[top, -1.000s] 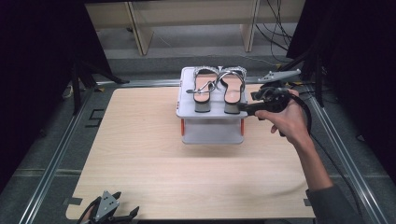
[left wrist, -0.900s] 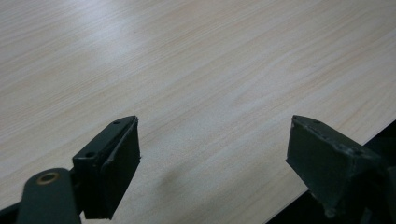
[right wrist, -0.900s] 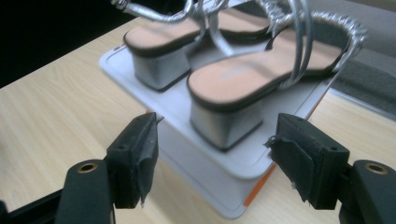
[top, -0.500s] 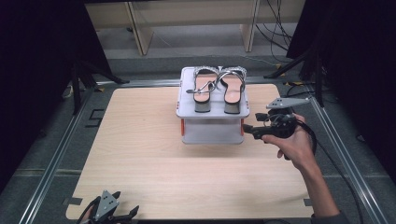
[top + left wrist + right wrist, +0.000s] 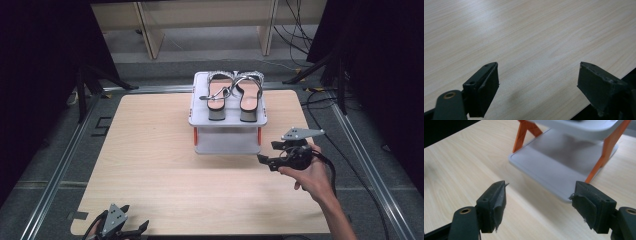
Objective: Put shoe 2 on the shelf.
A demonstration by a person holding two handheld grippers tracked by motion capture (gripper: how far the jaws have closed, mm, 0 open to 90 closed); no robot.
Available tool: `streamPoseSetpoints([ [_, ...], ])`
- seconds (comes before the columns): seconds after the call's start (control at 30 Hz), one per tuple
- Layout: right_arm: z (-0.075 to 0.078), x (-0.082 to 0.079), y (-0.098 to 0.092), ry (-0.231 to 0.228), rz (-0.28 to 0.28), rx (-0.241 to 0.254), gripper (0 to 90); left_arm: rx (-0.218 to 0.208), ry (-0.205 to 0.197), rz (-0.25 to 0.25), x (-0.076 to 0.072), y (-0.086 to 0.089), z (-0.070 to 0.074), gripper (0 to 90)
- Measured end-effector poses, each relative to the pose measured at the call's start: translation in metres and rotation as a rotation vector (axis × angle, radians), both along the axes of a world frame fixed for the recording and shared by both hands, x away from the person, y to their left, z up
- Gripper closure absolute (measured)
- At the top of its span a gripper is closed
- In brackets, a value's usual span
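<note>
A pair of silver strappy heeled sandals [image 5: 234, 93] stands side by side on the top shelf of a small white two-tier rack [image 5: 227, 120] with orange legs, at the back middle of the wooden table [image 5: 150, 150]. A hand holds my right gripper [image 5: 263, 160] just off the rack's front right corner, pointing left, jaws open and empty. From the right gripper view, the rack's bottom shelf [image 5: 549, 170] lies bare ahead of the open gripper [image 5: 539, 202]. My left gripper [image 5: 130, 231] lies at the table's front left edge, open, with bare wood between the left gripper [image 5: 537, 82] jaws.
Wooden shelving legs [image 5: 150, 30] and black cables [image 5: 300, 30] sit on the floor behind the table. Metal rails [image 5: 55, 170] run along both sides. Dark curtains flank the scene.
The right gripper has pulled back from the rack's top shelf, moving down and toward the front right of the table. The left gripper has stayed put.
</note>
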State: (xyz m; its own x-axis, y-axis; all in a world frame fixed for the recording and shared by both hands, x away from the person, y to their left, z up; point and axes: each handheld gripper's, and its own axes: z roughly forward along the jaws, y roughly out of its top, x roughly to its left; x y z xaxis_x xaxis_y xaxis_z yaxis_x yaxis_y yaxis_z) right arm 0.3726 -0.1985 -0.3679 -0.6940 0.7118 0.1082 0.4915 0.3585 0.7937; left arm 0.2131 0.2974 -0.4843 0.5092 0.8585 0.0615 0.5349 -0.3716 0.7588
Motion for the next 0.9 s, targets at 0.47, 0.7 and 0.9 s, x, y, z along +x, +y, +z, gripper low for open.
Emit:
streamPoseSetpoints([
  [0.47, -0.055, -0.027, 0.003, 0.088, 0.026, -0.119, 25.4, 0.005, 0.002, -0.004, 0.0, 0.001, 0.0, 16.7],
  [0.7, -0.072, -0.04, 0.004, 0.144, 0.043, -0.139, 24.5, 0.005, 0.002, -0.006, 0.0, 0.001, 0.001, 16.7],
  [0.9, -0.076, -0.054, 0.005, 0.133, 0.065, -0.178, 23.6, 0.006, 0.001, -0.007, 0.0, 0.001, 0.001, 16.7],
])
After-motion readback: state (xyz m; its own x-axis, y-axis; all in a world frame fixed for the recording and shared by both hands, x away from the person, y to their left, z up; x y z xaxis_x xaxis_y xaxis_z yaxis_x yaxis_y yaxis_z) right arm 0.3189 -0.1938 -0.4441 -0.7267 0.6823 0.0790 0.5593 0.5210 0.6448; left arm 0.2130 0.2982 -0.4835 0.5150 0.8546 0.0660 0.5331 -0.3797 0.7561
